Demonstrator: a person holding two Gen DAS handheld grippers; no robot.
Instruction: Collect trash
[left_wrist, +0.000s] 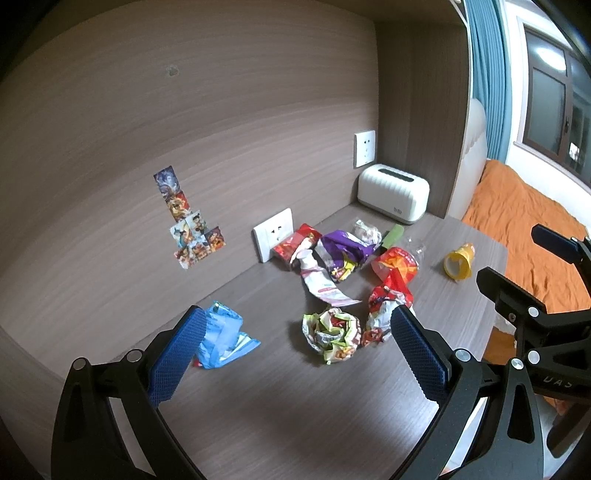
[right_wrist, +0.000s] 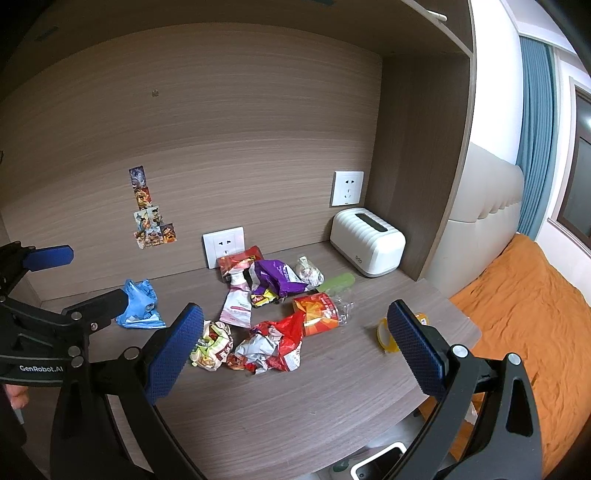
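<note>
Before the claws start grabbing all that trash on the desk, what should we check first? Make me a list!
1. Left claw open and empty: ok.
2. Right claw open and empty: ok.
3. Crumpled green-and-white wrapper ball lies free on the brown wooden desk, nothing on top: ok.
4. Crinkled blue plastic bag lies apart from the pile, easy to reach: ok.
5. Yellow plastic cup on its side near the desk edge, might roll: not ok.
6. A bin to drop trash into: cannot tell, none clearly in view.
</note>
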